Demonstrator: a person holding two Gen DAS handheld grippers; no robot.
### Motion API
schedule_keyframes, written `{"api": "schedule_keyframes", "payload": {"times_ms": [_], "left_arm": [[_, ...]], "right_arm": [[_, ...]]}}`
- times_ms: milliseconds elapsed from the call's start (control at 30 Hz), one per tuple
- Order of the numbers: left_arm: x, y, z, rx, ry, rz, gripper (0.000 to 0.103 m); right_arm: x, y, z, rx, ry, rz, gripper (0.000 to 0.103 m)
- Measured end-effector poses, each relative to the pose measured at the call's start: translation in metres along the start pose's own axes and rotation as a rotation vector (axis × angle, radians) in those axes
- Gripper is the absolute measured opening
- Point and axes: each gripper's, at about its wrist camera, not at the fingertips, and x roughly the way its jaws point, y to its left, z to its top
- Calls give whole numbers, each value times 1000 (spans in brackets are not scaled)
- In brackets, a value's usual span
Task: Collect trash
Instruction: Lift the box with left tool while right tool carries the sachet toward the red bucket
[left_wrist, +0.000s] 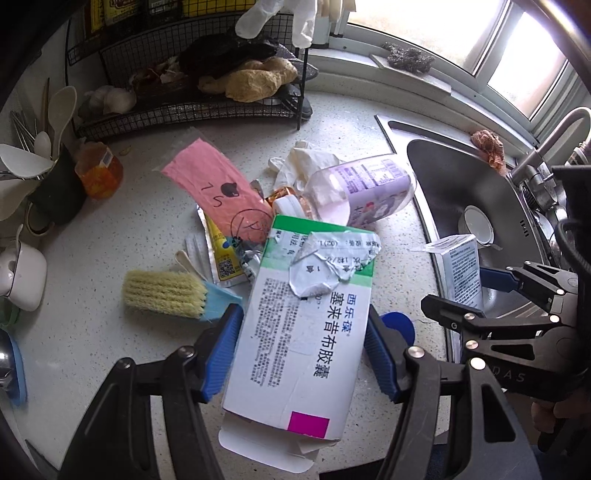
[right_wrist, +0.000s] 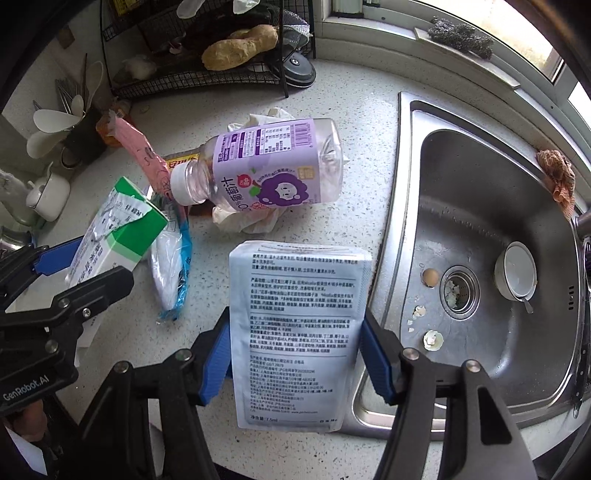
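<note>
My left gripper (left_wrist: 301, 350) is shut on a white and green medicine box (left_wrist: 299, 332), held above the counter; the box also shows in the right wrist view (right_wrist: 114, 236). My right gripper (right_wrist: 295, 354) is shut on a pale blue sachet (right_wrist: 295, 332), held over the counter beside the sink; the sachet shows in the left wrist view (left_wrist: 461, 273). On the counter lie an empty purple-label bottle (right_wrist: 273, 166), a pink paper strip (left_wrist: 218, 192), crumpled white tissue (left_wrist: 306, 162), a yellow foil packet (left_wrist: 221, 254) and a blue-white wrapper (right_wrist: 173, 269).
A steel sink (right_wrist: 480, 229) at the right holds a small white cup (right_wrist: 515, 275) and eggshell bits. A black wire rack (left_wrist: 207, 85) stands at the back. A utensil holder (left_wrist: 55, 184), an amber jar (left_wrist: 98, 170), a scrub brush (left_wrist: 166, 293) and a white pot (left_wrist: 24, 273) stand left.
</note>
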Motion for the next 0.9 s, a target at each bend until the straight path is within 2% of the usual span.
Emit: {"api": "schedule_keyframes", "payload": {"times_ms": [233, 467, 667, 900], "left_arm": [[-17, -38, -19, 68, -9, -32, 62], [-39, -88, -47, 129, -9, -58, 62], [-66, -140, -93, 181, -17, -57, 62], [-82, -189, -166, 226, 12, -46, 62]], "right_arm": [[-37, -18, -33, 61, -58, -13, 61], [-86, -42, -86, 123, -113, -6, 61], [-116, -57, -147, 157, -152, -16, 61], [-141, -75, -235, 192, -157, -31, 61]]}}
